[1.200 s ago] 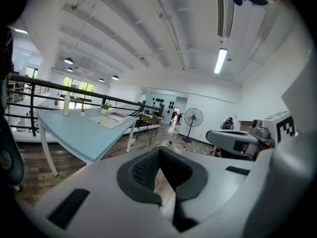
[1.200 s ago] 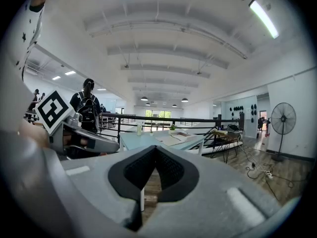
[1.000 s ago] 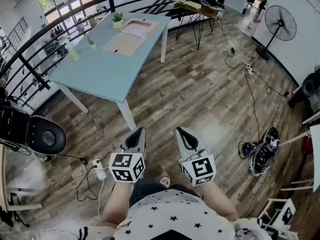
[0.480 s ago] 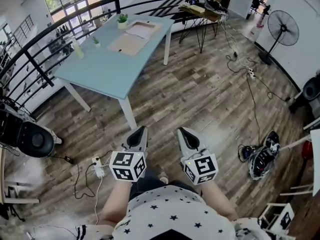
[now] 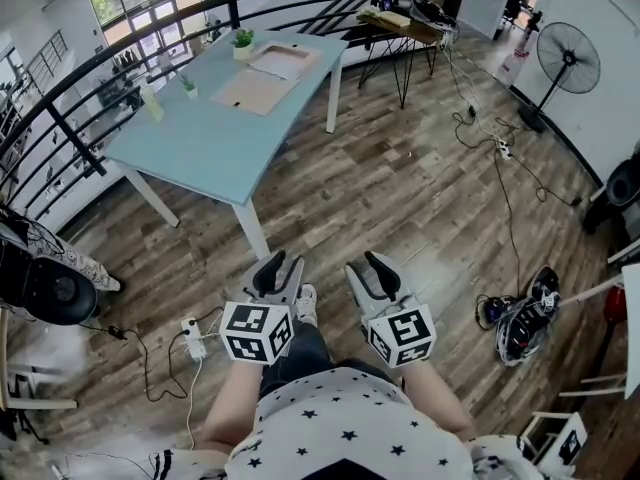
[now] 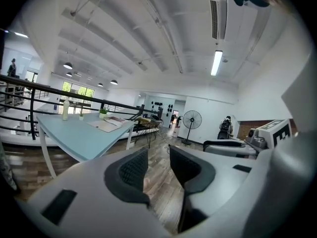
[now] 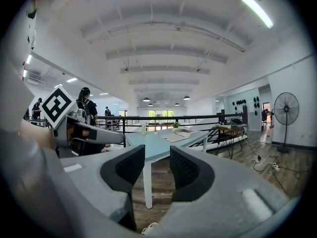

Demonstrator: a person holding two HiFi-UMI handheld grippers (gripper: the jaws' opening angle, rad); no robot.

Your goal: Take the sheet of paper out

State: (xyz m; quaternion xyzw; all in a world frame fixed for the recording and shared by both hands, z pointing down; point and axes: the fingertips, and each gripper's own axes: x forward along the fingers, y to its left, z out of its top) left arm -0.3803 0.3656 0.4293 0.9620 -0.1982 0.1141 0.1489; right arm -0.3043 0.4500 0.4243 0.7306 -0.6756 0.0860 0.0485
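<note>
Both grippers sit right above our star-print shirt (image 5: 320,438), side by side and near each other. Left gripper (image 5: 280,268): jaws have just been opening and now stand well apart, with nothing between the pads, only floor beyond. Right gripper (image 5: 366,270): same, jaws just opening, wide gap, empty; its own view looks through the gap at a white table leg. Neither gripper touches anything.

One shoe (image 5: 307,303) shows between the two grippers, on the wood plank floor (image 5: 400,188). A white power strip (image 5: 192,336) with a black cable lies on the floor just left of the left gripper. Sneakers (image 5: 525,313) lie on the floor well off to the right.

Further out stands the light-blue table (image 5: 210,138), well apart from both grippers. The sheet of paper (image 5: 277,60) lies white at the table's far end, on a tan backing we can't make out. A flat brown sheet (image 5: 250,90) lies just on its near side. A small potted plant (image 5: 243,40) stands at the far corner and a pale bottle (image 5: 152,103) near the left edge.

Beyond the table runs a black railing (image 5: 120,58). A pedestal fan (image 5: 568,60) stands far right.
</note>
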